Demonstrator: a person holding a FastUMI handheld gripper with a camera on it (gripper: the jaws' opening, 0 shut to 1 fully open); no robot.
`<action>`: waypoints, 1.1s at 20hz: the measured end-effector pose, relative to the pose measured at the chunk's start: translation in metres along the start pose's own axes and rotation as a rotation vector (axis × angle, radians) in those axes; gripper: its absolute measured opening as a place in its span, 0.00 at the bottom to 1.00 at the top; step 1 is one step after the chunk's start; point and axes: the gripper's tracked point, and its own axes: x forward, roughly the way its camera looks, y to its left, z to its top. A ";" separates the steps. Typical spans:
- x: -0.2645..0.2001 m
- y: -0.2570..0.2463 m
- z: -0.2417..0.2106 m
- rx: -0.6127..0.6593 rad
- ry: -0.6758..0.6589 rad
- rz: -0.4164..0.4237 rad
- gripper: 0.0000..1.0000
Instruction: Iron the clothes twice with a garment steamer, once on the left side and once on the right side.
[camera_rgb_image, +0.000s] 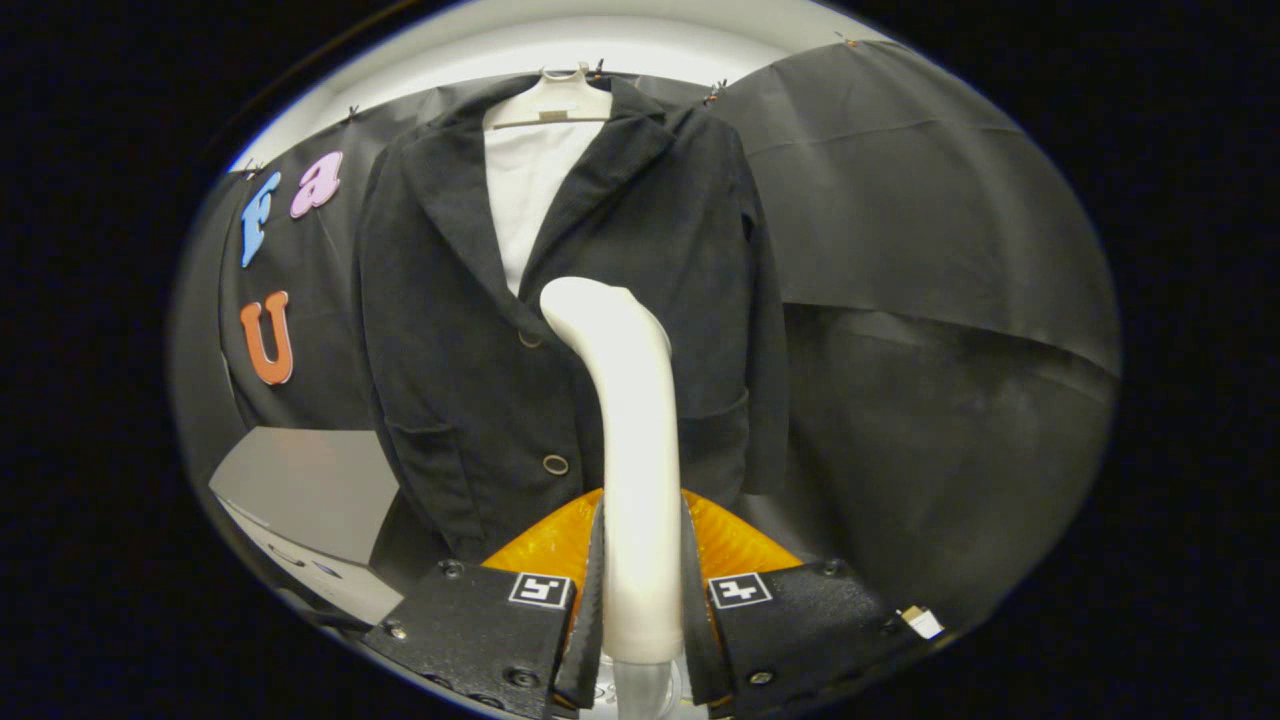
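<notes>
The gripper (640, 590) has its jaws clamped on the white handle of the garment steamer (628, 420), one finger pressing on each side of the handle low down. The steamer rises upright from between the fingers and curves at its top toward the clothes, its rounded head standing in front of the middle of the jacket, about level with the upper button; whether the head touches the cloth cannot be told. The black jacket (470, 330) hangs on a pale hanger (548, 100) against the booth's dark wall, straight ahead of the fingers and beyond the steamer. Its lapels lie open at the top, and inside the jacket a white shirt (525, 190) shows in the V between them. Two buttons sit down the front of the jacket just to the left of the steamer, one (529, 339) near the steamer's head and one (555, 464) lower, near the hem. A flap pocket shows on each side of the front; what the pockets hold cannot be seen. To the left of the jacket's hem and nearer the fingers stands a grey worktop (300, 485) with a pale edge, its surface bare where it shows. Dark cloth (930, 300) drapes the wall to the right of the jacket.
</notes>
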 end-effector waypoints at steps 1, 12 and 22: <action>0.001 0.000 -0.006 -0.003 0.012 -0.001 0.37; 0.011 -0.004 -0.057 -0.024 0.104 -0.020 0.37; 0.022 -0.007 -0.095 -0.028 0.203 -0.032 0.37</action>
